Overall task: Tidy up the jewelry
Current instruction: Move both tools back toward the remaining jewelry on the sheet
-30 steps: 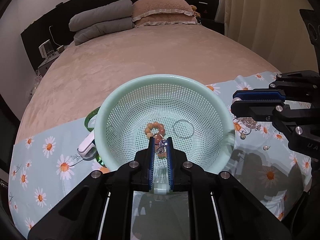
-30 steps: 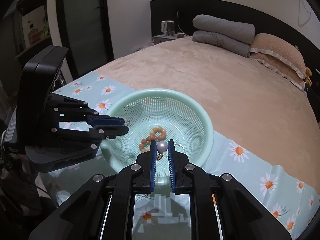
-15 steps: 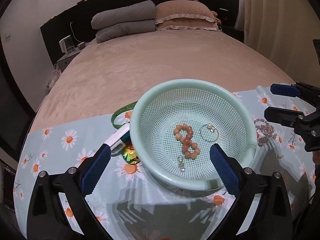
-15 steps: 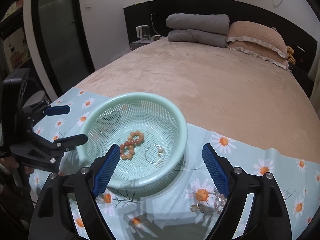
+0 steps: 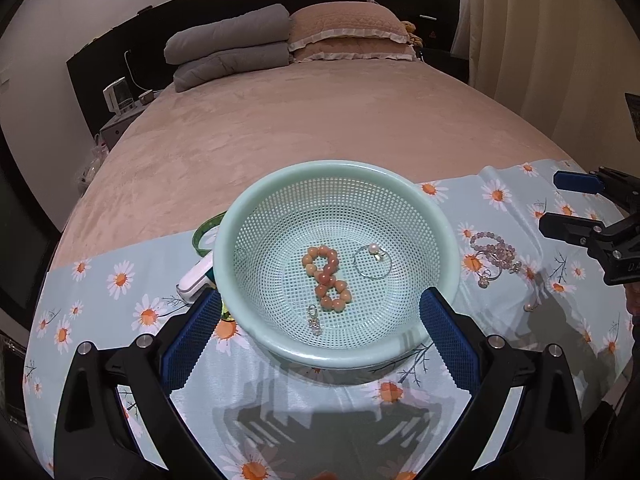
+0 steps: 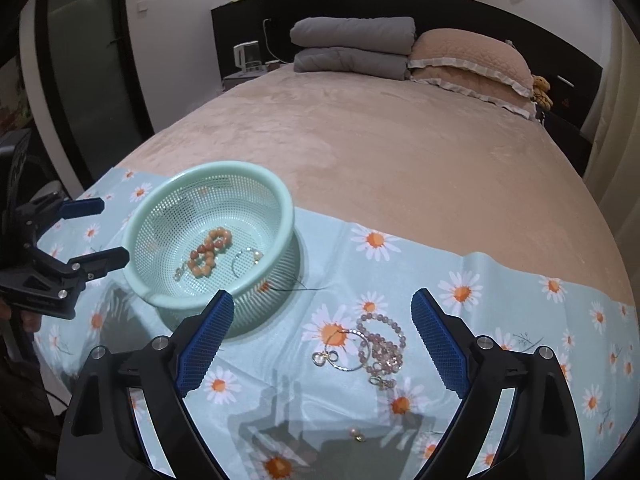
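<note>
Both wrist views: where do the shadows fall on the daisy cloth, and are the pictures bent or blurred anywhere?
Left wrist view: a dark gripper shadow lies on the daisy cloth below the basket; the bed edge bows from fisheye; the beads are sharp. Right wrist view: a similar shadow falls between the open right gripper fingers, below the pink bead bracelet; the corners go black.

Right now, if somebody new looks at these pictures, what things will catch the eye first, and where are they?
The mint-green mesh basket stands out first, sitting on the daisy-print cloth at the foot of the bed, with an orange bead bracelet twisted in a figure eight inside it. To its right on the cloth lies a tangle of pale purple beads and a thin hoop. Both the left gripper and right gripper are wide open and empty.
</note>
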The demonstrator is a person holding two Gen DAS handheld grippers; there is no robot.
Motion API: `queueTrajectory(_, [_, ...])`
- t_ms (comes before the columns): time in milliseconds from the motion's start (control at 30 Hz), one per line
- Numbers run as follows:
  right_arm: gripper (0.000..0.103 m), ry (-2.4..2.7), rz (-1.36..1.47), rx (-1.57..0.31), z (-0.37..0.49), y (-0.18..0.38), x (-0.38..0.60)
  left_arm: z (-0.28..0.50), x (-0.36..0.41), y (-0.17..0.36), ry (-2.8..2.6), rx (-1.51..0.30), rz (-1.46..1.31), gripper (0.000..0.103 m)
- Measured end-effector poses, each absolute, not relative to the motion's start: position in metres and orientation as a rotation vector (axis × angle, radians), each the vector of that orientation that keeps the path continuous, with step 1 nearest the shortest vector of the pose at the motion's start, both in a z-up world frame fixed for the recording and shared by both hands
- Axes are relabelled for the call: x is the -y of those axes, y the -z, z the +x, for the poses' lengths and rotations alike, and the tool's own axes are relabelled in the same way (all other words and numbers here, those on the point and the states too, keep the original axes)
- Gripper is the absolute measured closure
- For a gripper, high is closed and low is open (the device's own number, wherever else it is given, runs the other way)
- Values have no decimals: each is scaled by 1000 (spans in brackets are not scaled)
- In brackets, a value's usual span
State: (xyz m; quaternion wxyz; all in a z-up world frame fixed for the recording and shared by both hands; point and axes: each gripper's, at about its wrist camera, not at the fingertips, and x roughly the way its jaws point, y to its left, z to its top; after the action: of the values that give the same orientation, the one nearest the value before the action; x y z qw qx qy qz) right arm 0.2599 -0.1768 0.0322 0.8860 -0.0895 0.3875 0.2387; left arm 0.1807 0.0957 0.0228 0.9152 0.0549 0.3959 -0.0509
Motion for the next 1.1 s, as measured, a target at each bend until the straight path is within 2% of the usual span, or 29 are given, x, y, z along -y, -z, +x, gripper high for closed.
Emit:
queueTrajectory(633, [16,-383,-183,-877,259,6,251,178,15,5,304,-811,246,6])
queueTrajectory(1100, [16,-426,-291,-962,237,70,264,191,75,57,455,-872,354,6])
